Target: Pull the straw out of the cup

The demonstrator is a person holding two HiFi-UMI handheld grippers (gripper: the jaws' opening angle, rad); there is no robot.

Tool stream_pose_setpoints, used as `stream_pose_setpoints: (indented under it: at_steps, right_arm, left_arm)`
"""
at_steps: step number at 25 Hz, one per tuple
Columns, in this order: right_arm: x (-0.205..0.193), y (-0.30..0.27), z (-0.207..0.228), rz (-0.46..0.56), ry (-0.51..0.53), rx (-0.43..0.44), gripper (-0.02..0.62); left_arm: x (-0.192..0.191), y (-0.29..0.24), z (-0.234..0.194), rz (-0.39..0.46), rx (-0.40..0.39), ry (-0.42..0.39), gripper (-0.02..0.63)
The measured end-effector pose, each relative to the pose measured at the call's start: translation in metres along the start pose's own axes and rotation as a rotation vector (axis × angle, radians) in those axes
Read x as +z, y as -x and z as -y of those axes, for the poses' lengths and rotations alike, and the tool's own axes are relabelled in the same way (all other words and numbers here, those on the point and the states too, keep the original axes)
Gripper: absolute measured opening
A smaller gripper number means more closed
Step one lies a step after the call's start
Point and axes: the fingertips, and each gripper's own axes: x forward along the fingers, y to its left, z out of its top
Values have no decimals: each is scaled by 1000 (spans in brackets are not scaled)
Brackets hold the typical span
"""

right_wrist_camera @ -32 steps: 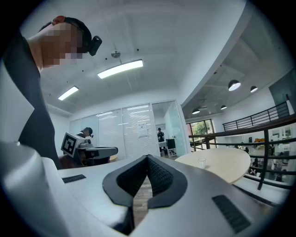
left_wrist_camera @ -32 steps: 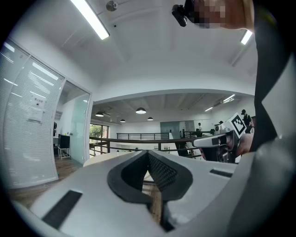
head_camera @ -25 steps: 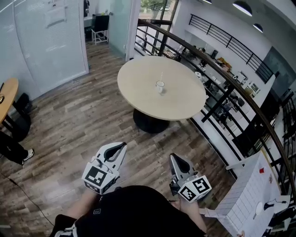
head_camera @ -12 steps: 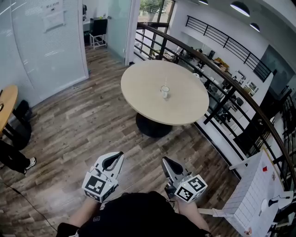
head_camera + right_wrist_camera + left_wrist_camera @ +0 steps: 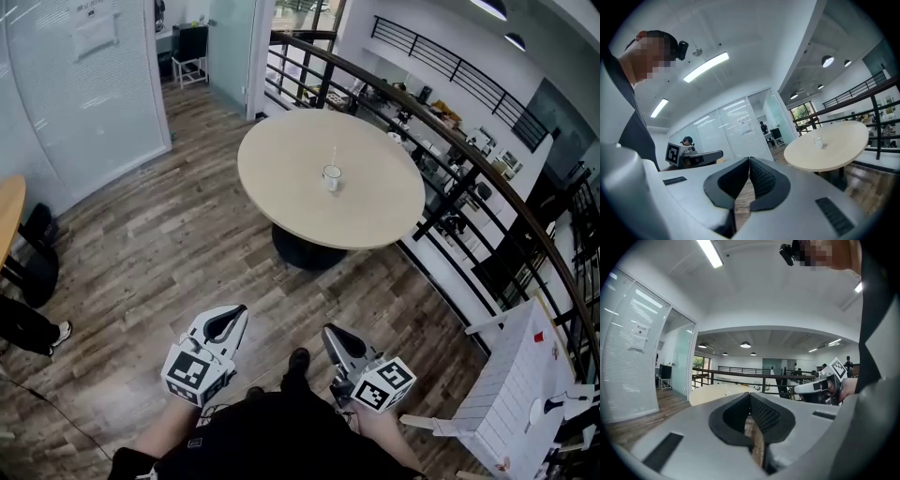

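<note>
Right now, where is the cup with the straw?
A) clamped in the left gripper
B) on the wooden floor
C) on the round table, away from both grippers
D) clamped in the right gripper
C: the cup stands near the middle of the round table with the straw in it, while the left gripper and right gripper are shut and empty, close to the person.

Distant table, seemingly in all views

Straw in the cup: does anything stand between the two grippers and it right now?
Nothing visible does. The straw stands in the cup, alone on the round table. Only wooden floor lies between the table and the left gripper and right gripper, both shut and empty near the person's body.
</note>
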Motion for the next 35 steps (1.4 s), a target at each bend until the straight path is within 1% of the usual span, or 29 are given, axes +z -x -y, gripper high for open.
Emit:
stream_pose_setpoints:
  at_steps: [3, 9, 18, 20, 23, 26, 30, 35]
  right_arm:
    - [8, -11, 23, 4, -11, 7, 18]
    - [34, -37, 81, -2, -21, 40, 18]
    - [80, -51, 178, -1, -25, 87, 19]
    - [85, -50, 195, 0, -23, 95, 18]
    - [86, -48, 220, -4, -41, 79, 18]
    - [85, -47, 237, -4, -75, 68, 18]
    - [89, -58, 256, -12, -86, 45, 18]
    - [106, -89, 289, -15, -67, 12, 18]
  left_arm:
    - [7, -27, -6, -6, -7, -15, 8]
    - [24, -88, -23, -4, 8, -31, 8]
    - [49, -185, -41, -1, 80, -39, 8]
    - [52, -200, -48, 0, 105, -41, 8]
    - [55, -218, -56, 2, 126, -26, 8]
    - [57, -235, -57, -4, 115, -23, 8]
    - [54, -264, -67, -13, 85, -8, 8]
    - [56, -310, -102, -2, 51, 4, 8]
